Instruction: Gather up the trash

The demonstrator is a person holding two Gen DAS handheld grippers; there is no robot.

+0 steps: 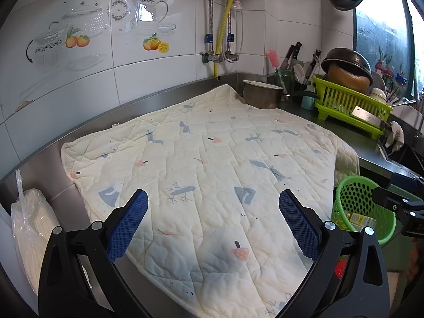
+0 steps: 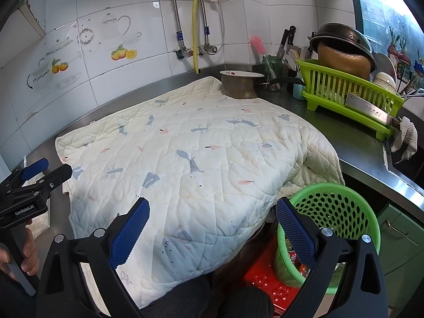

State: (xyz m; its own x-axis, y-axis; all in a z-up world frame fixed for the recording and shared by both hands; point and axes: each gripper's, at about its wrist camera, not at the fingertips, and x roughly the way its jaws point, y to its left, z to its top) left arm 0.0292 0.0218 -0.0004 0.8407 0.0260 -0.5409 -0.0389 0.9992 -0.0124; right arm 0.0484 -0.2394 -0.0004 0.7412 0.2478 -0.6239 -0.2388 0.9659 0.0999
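Note:
A green perforated basket (image 2: 341, 212) stands on a red stool (image 2: 267, 283) beside the counter's front right corner, with a can and wrappers inside; it also shows in the left wrist view (image 1: 357, 198). A cream quilted mat (image 1: 206, 175) covers the counter; no loose trash shows on it. My left gripper (image 1: 213, 206) is open and empty above the mat's near part. My right gripper (image 2: 212, 217) is open and empty over the mat's front edge, its right finger in front of the basket. The left gripper also shows at the left of the right wrist view (image 2: 39, 180).
A metal pot (image 1: 261, 94) sits at the mat's far corner. A green dish rack (image 1: 352, 103) with bowls and a cleaver stands at the right, with a jar and knives behind. A plastic bag of white goods (image 1: 31, 228) lies at the left. A white rag (image 2: 405, 137) hangs near the sink.

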